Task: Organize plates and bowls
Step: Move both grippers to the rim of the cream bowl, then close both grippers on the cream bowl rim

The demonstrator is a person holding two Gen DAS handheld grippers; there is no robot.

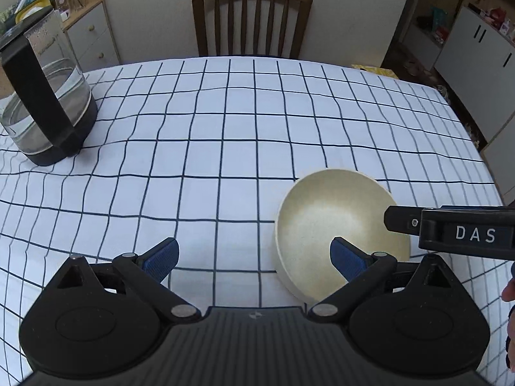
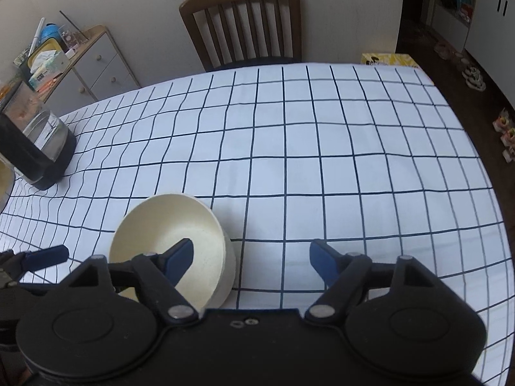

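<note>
A cream bowl (image 1: 334, 222) stands upright on the checked tablecloth; it also shows in the right wrist view (image 2: 180, 225). My left gripper (image 1: 254, 259) is open, with its right finger over the bowl's near side and its left finger over bare cloth. My right gripper (image 2: 251, 259) is open, with its left finger over the bowl's inside and its right finger over cloth. The right gripper's body (image 1: 450, 231) reaches in over the bowl's right rim in the left wrist view. Neither gripper holds anything.
A glass kettle with black handle and base (image 1: 48, 103) stands at the table's left (image 2: 38, 148). A wooden chair (image 1: 251, 16) is at the far edge. A cabinet with clutter (image 2: 80, 61) stands far left. A yellow box (image 2: 389, 58) sits at the far right corner.
</note>
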